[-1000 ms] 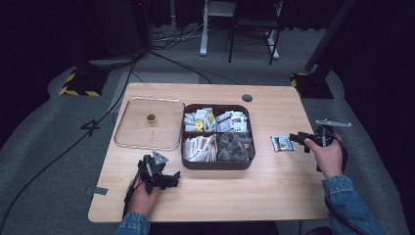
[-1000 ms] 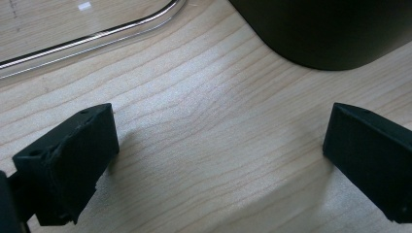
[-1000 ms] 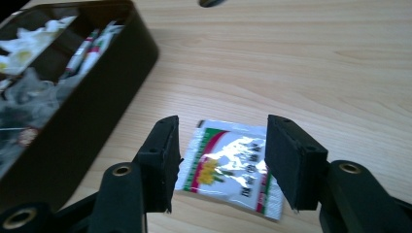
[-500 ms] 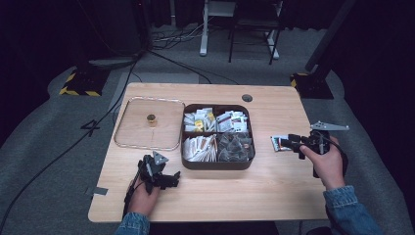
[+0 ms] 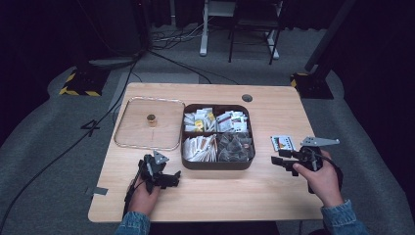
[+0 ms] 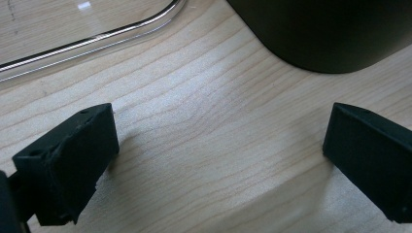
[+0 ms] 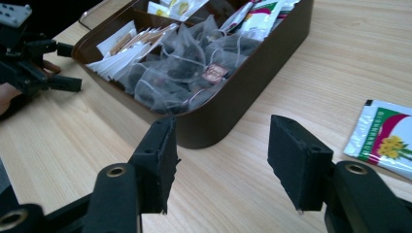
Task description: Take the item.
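Observation:
A dark brown box (image 5: 215,165) full of tea bags and paper packets sits mid-table. Right of it a white tea packet (image 5: 283,143) with a yellow flower print lies flat on the wood. My right gripper (image 5: 278,160) hovers just in front of that packet, aimed at the box. Its jaws have just been opening a little and hold nothing. In the right gripper view the right gripper (image 7: 223,160) faces the box wall (image 7: 233,107), with the packet (image 7: 384,138) off to its right. My left gripper (image 5: 171,178) rests open near the front-left, and in its own view the left gripper (image 6: 218,145) stands over bare wood.
A clear lid (image 5: 149,129) with a small brass knob (image 5: 151,119) lies left of the box. Its rim (image 6: 97,39) and the box corner (image 6: 330,34) lie just beyond the left jaws. Pyramid tea bags (image 7: 189,68) fill the box's near compartment. Bare wood runs along the table's front.
My right gripper has moved left and toward the front edge, from beside the packet's right to just in front of it. The packet and the left gripper stayed put.

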The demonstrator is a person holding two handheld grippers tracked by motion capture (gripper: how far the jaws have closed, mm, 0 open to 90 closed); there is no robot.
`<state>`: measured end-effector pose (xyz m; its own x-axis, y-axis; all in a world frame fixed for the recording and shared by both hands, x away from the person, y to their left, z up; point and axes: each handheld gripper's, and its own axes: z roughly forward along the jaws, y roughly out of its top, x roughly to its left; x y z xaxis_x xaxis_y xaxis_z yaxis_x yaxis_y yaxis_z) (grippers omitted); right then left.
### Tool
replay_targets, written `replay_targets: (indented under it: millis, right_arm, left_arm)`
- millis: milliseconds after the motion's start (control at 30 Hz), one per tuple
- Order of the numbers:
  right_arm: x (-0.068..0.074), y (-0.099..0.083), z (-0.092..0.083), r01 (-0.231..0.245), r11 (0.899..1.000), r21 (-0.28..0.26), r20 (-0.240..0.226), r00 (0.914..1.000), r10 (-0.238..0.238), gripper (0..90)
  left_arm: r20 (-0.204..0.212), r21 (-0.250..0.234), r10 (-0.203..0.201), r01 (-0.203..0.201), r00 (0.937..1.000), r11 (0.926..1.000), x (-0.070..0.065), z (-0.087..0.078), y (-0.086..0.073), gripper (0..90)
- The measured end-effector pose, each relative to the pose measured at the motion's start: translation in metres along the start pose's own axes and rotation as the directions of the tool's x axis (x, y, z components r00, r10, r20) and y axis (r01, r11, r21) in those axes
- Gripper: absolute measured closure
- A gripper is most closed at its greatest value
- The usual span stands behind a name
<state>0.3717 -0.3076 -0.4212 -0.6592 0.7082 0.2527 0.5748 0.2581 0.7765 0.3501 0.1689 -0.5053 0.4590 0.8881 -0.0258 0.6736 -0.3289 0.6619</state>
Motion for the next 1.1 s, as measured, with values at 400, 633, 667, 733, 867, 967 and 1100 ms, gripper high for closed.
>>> replay_targets:
  millis: [400,633,667,733,867,967,1100]
  right_arm:
    - [0.002,-0.025,0.014,0.033,0.999,0.04,0.014,0.9993,-0.033,43.8]
    - [0.0,-0.041,0.03,0.056,0.994,0.09,0.031,0.9978,-0.059,40.3]
    - [0.0,-0.043,0.033,0.069,0.993,0.099,0.033,0.9968,-0.073,39.8]
    - [0.001,-0.047,0.037,0.089,0.99,0.112,0.037,0.9949,-0.094,38.8]
    - [0.0,-0.05,0.045,0.115,0.987,0.115,0.039,0.992,-0.12,34.8]
    - [0.0,-0.054,0.051,0.168,0.974,0.151,0.053,0.9827,-0.178,31.8]
    - [0.006,-0.06,0.061,0.24,0.959,0.148,0.063,0.9659,-0.251,14.4]
  left_arm:
    - [0.0,-0.002,-0.001,0.001,1.0,1.0,0.0,0.0,0.0,0.0]
    - [0.001,0.0,0.0,0.0,1.0,1.0,0.0,0.0,0.0,0.0]
    - [0.0,-0.001,0.0,0.0,1.0,1.0,0.0,0.0,0.0,0.0]
    - [0.0,-0.001,0.0,0.0,1.0,1.0,0.0,0.0,0.0,0.0]
    - [0.0,-0.002,0.0,0.0,1.0,1.0,0.0,0.0,0.0,0.0]
    - [0.0,-0.002,0.0,0.0,1.0,1.0,0.0,0.0,0.0,0.0]
    - [0.0,-0.002,-0.001,0.001,1.0,1.0,0.0,0.0,0.0,0.0]
